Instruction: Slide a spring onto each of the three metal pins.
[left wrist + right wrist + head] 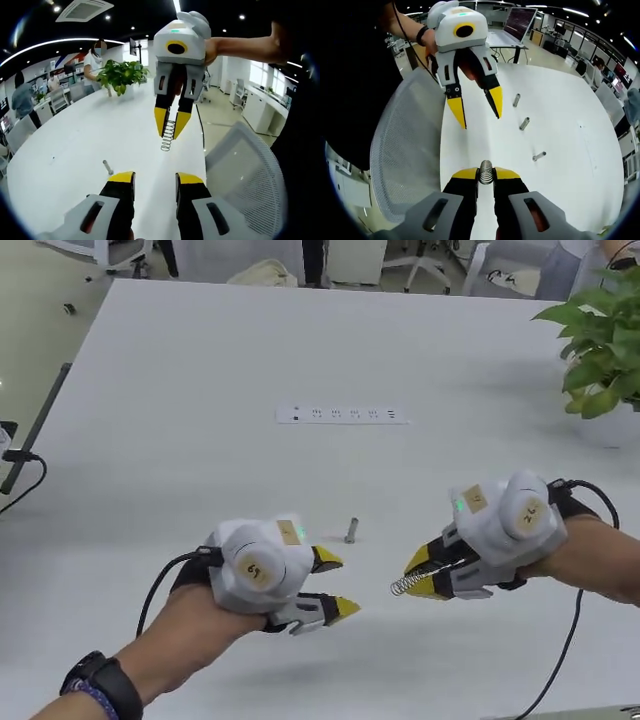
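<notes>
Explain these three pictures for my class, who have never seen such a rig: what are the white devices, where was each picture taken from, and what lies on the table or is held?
There is no robot: a person holds a two-jaw gripper in each hand. The head view comes from a headset camera looking down at the white table; the two round pictures come from a camera riding on each gripper, looking along its jaws. The right gripper pinches a spring between its yellow tips. The left gripper is open and holds nothing. The right gripper view shows three metal pins on the table. A power strip lies further back, and a leafy plant stands to the right.
</notes>
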Action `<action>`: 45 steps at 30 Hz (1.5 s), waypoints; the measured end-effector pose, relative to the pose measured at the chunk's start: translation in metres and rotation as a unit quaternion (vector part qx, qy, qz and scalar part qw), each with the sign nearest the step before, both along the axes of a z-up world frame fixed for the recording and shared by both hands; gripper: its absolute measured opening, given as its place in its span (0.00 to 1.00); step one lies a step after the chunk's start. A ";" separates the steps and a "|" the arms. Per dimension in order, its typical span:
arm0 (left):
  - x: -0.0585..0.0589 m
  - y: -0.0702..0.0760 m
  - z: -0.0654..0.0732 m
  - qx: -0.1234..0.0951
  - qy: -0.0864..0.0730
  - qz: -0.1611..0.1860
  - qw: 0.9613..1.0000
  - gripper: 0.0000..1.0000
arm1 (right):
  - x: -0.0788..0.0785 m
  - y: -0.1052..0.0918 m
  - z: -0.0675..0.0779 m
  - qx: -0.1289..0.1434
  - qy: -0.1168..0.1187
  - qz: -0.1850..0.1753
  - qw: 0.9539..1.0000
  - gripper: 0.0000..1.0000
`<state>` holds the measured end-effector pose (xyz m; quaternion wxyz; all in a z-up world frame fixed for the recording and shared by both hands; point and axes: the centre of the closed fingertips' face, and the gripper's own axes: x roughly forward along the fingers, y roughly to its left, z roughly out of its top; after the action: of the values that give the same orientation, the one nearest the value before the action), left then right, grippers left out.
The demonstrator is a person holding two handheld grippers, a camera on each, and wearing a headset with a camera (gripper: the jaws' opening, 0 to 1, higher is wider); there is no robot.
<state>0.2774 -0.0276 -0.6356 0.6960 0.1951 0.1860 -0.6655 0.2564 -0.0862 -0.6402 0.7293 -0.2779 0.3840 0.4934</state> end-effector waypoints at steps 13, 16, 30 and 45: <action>0.021 0.038 0.001 -0.014 0.014 0.083 0.996 0.31 | 0.019 -0.016 -0.003 -0.006 0.001 -0.018 1.000 0.09; 0.025 0.047 -0.001 -0.014 0.016 0.099 0.995 0.32 | 0.021 -0.019 -0.004 -0.009 0.002 -0.020 1.000 0.09; 0.038 0.091 -0.018 -0.001 0.028 0.162 0.986 0.37 | 0.043 -0.032 -0.008 -0.015 0.005 -0.040 0.999 0.09; 0.049 0.126 -0.028 0.005 0.035 0.217 0.975 0.43 | 0.075 -0.035 -0.016 -0.028 0.009 -0.047 0.998 0.09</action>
<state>0.3263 0.0987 -0.6634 0.8161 0.1306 0.2515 -0.5036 0.3309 -0.1208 -0.6566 0.7402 -0.2751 0.4168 0.4503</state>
